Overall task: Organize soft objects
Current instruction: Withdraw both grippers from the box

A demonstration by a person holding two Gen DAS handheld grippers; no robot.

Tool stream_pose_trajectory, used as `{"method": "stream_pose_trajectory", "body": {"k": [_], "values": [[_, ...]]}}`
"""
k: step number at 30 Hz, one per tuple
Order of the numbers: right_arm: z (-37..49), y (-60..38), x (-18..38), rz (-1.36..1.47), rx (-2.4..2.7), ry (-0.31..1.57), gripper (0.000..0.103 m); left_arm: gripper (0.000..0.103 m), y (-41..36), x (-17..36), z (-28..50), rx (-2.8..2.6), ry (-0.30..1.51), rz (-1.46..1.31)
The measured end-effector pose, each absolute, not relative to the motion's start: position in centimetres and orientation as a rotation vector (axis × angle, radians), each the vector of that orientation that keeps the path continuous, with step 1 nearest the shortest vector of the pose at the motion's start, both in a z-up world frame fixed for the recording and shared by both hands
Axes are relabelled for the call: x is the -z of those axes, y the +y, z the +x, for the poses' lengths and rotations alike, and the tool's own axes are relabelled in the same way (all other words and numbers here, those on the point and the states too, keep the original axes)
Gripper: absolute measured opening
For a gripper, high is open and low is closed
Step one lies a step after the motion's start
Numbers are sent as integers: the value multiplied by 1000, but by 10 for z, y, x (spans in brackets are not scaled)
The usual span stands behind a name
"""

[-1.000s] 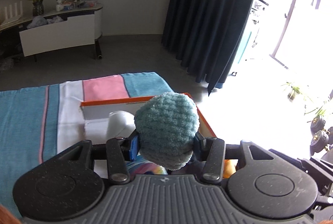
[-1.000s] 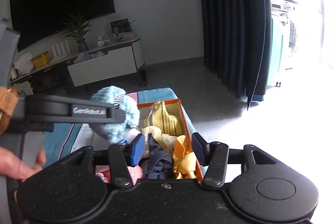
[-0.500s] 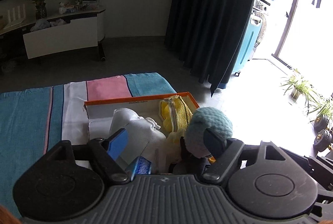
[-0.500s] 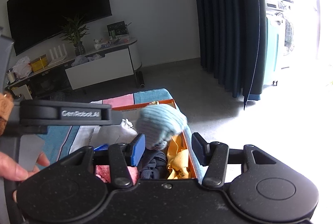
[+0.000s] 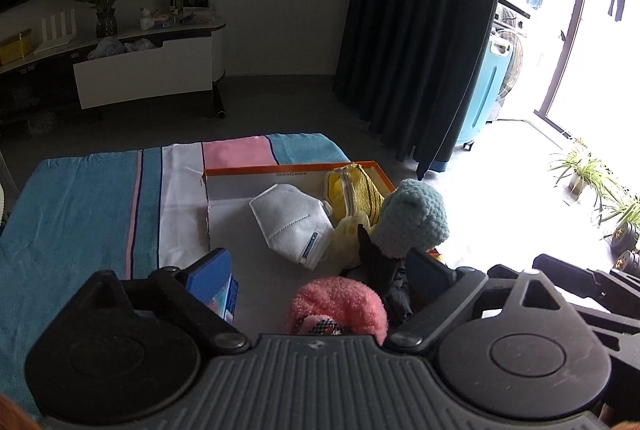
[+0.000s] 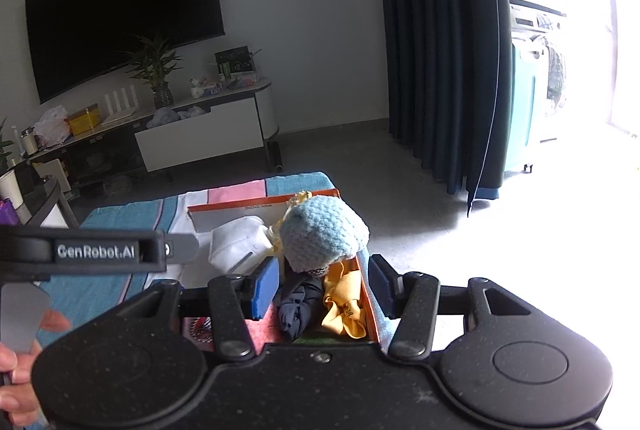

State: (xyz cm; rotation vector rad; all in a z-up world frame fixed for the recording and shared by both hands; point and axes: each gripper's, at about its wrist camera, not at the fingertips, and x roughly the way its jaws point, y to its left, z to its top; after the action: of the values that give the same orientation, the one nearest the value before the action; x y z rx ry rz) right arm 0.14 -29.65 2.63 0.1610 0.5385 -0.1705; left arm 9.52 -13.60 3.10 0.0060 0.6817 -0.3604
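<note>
A light blue knitted ball (image 5: 412, 218) rests on the pile at the right side of the orange-rimmed box (image 5: 280, 172). It is free of both grippers. My left gripper (image 5: 320, 272) hangs over the box's near end, its jaws still opening, with nothing pressed between them. A white face mask (image 5: 294, 222), a yellow pouch (image 5: 352, 186), a pink fluffy piece (image 5: 340, 304) and dark cloth (image 5: 380, 262) lie in the box. My right gripper (image 6: 323, 286) stands open above the dark blue cloth (image 6: 298, 306) and yellow cloth (image 6: 344, 306), just short of the knitted ball (image 6: 322, 234).
The box sits on a blue, white and pink striped cloth (image 5: 80, 210). The left gripper's body (image 6: 96, 252) and a hand (image 6: 16, 370) fill the left of the right wrist view. Beyond are a TV stand (image 5: 144, 70), a dark curtain (image 5: 420, 30) and floor plants (image 5: 584, 170).
The left gripper opened and let go of the blue knitted ball, which dropped onto the pile at the box's right side. Both grippers drew back a little from the box.
</note>
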Motion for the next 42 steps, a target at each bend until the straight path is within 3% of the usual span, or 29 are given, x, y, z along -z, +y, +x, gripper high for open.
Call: {"method": "stream_pose_trajectory", "body": {"k": [3, 23, 42], "values": [[-7, -295, -28, 158, 169, 532, 61, 103, -132, -30, 83, 328, 683, 14], [-67, -293, -4, 155, 148, 611, 67, 103, -122, 12, 27, 209, 810, 31], [-65, -287, 3, 139, 134, 648, 69, 103, -116, 19, 27, 166, 827, 0]]}}
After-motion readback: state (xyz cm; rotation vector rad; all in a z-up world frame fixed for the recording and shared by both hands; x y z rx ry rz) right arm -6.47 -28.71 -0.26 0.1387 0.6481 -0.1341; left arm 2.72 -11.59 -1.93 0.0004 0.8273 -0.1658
